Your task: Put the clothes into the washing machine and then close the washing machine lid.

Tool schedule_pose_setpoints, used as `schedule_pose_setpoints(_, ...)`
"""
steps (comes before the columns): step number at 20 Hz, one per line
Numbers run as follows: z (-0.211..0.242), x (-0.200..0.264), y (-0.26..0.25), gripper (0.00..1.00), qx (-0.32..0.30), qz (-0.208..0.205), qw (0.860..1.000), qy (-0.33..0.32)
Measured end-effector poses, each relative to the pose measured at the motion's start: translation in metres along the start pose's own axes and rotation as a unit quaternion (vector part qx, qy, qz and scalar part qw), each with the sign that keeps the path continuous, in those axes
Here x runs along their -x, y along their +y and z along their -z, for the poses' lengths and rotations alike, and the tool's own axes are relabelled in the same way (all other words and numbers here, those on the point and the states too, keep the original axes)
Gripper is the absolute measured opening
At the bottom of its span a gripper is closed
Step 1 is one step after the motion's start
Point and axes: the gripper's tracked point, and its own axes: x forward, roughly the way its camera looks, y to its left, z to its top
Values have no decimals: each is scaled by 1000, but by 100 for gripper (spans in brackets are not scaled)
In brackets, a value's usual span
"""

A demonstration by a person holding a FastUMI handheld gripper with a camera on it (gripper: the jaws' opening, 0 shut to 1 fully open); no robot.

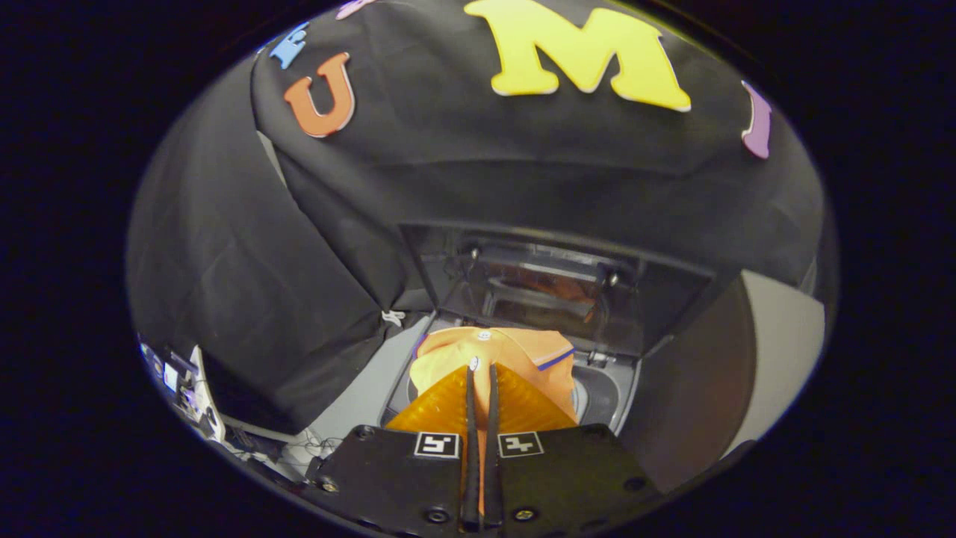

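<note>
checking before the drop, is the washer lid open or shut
Open. The lid stands raised behind the opening, and the gripper, fingers shut on the orange shirt, holds it over the washer.

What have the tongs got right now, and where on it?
The tongs are shut on the orange shirt, pinching a fold near its buttoned collar, above the open washing machine.

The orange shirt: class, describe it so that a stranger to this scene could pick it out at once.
Find the washing machine with its lid raised against the black cloth wall. Over the machine's open mouth hangs the orange shirt, pinched between the closed fingers of the tool. It is the one bright, soft thing among grey and black parts, with a blue-edged collar and a small white button.
</note>
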Motion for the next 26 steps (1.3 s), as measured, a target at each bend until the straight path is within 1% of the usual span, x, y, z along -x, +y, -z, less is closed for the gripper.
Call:
schedule_pose_setpoints(2, 14, -32, -9, 6, 7, 27, 1000, 10)
schedule_pose_setpoints(5, 34, -74, -12, 6, -1, 41, 999, 29)
schedule_pose_setpoints(8, 44, -95, -19, 6, -12, 57, 997, 40)
schedule_pose_setpoints(11, 52, -114, -24, 6, -19, 61, 997, 49)
schedule_pose_setpoints(13, 62, -123, -25, 6, -30, 62, 996, 58)
schedule_pose_setpoints(17, 87, -139, -33, 6, -31, 67, 994, 77)
schedule_pose_setpoints(26, 95, -143, -39, 6, -40, 64, 994, 82)
